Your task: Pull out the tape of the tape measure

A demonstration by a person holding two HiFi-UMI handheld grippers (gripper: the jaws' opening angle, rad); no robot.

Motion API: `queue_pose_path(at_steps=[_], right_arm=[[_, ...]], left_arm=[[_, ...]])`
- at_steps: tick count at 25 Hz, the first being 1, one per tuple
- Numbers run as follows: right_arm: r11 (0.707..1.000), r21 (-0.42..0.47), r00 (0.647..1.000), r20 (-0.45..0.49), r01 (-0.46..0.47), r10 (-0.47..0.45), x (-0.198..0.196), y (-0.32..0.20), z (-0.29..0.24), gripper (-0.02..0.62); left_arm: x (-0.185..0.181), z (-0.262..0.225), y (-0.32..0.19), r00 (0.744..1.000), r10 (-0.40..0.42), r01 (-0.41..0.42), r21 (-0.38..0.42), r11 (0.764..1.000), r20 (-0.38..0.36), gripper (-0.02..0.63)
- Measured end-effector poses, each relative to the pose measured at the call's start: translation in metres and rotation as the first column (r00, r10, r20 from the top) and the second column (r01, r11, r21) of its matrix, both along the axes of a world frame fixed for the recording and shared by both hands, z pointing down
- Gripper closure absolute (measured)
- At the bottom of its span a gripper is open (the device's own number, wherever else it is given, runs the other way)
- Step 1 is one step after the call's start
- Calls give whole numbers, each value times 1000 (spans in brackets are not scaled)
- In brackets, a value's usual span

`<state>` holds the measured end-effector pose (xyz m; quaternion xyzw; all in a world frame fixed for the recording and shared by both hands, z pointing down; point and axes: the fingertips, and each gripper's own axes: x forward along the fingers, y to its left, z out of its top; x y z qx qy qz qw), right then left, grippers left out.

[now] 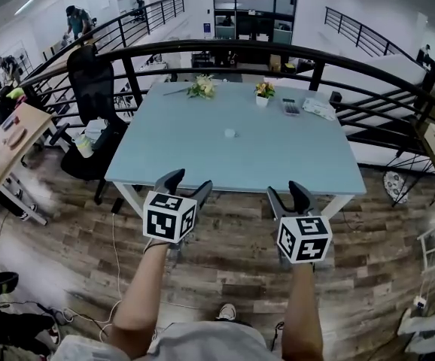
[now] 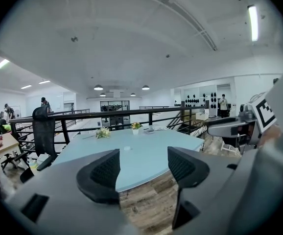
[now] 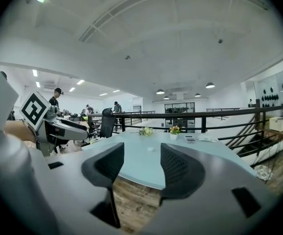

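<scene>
A small white round object (image 1: 229, 133), which looks like the tape measure, lies alone near the middle of the light blue table (image 1: 180, 153). It shows small and far in the left gripper view (image 2: 127, 148) and the right gripper view (image 3: 151, 149). Both grippers hang over the wooden floor just short of the table's near edge. My left gripper (image 1: 184, 185) (image 2: 144, 168) is open with nothing between its pads. My right gripper (image 1: 290, 194) (image 3: 142, 165) is open and empty too, its jaws a little narrower. Both point toward the table.
At the table's far edge stand a bunch of flowers (image 1: 202, 87), a potted plant (image 1: 263, 90), a calculator (image 1: 290, 107) and papers (image 1: 319, 108). A black office chair (image 1: 93, 89) stands at the left corner. A black railing (image 1: 240, 47) curves behind. A wooden desk (image 1: 14, 138) is at far left.
</scene>
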<state>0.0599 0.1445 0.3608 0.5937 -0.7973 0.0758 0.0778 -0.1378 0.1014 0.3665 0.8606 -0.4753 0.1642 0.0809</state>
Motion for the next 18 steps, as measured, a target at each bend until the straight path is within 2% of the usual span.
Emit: queue_pose_path(at_steps=[8,18], right_arm=[[1000,-6,1000,5,25,-25,18,-23,2,318],[999,-2,999,0,35,-35,35,-44,6,311]], left_arm=[[15,-6,-21,999,-36,36,19,999,-11,281],[33,1,-40,999,-44,44,17,999,1,282]])
